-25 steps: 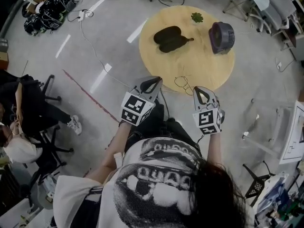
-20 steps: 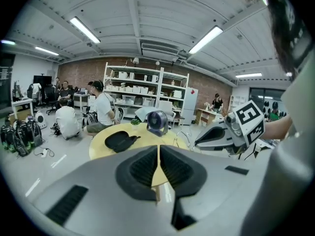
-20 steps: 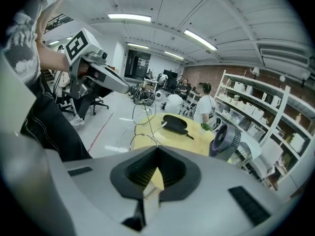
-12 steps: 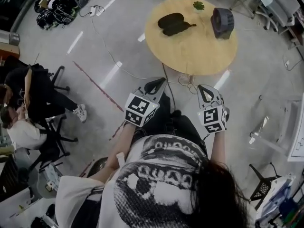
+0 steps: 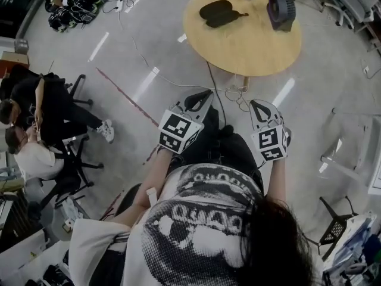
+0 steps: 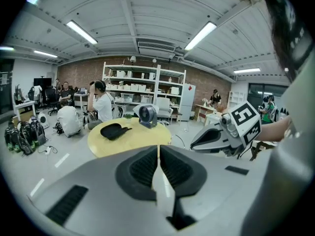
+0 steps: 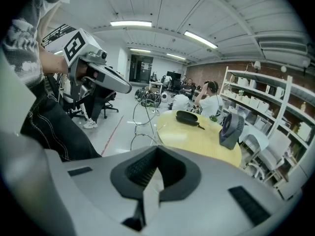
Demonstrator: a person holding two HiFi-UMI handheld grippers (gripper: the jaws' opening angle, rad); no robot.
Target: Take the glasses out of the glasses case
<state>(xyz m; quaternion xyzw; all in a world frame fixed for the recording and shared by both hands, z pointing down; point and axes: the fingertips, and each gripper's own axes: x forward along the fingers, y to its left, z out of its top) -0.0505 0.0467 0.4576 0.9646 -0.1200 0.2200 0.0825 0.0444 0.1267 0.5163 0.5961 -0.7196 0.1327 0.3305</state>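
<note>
Step in hand: approach; nothing handled yet. Glasses case lies near the far edge of the bench, well apart from the 2 tools.

Left hand-held gripper and right hand-held gripper: jaws closed together, nothing between them.

Next move, as I judge it: close in on the bench, then open 1 pair of jaws at the case.

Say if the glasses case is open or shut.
Open, it seems: the glasses case shows two dark halves spread side by side.
</note>
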